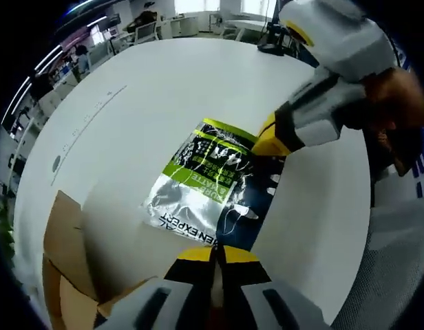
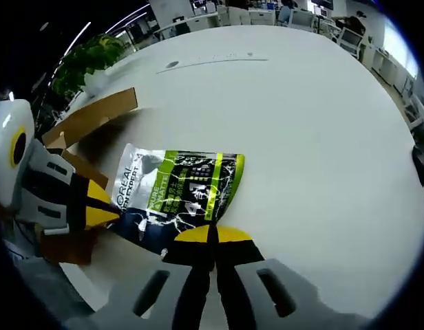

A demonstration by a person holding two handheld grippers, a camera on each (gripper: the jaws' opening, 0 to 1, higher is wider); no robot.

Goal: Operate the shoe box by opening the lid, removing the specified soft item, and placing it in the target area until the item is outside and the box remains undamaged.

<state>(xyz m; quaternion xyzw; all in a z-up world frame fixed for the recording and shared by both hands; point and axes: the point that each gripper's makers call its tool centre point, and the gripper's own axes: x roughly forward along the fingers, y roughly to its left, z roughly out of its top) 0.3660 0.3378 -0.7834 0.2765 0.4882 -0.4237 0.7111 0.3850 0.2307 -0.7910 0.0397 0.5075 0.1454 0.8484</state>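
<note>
A soft foil pouch [image 1: 202, 182], silver and lime green with a dark end, lies stretched out over the white table [image 1: 164, 89], outside the box. My left gripper [image 1: 215, 253] is shut on the pouch's dark end. My right gripper [image 1: 267, 142] reaches in from the right and pinches the far green edge. In the right gripper view that right gripper [image 2: 212, 235] is shut on the pouch [image 2: 181, 185], and the left gripper [image 2: 109, 210] holds the dark end. The brown cardboard shoe box [image 1: 60, 240] stands open beside the pouch, its flap [image 2: 95, 113] raised.
The round white table [image 2: 301, 124] stretches wide beyond the pouch. A cable slot [image 2: 212, 60] runs along its far side. A green plant [image 2: 88, 58] and office desks stand behind. A person's hand [image 1: 398, 96] grips the right gripper's handle.
</note>
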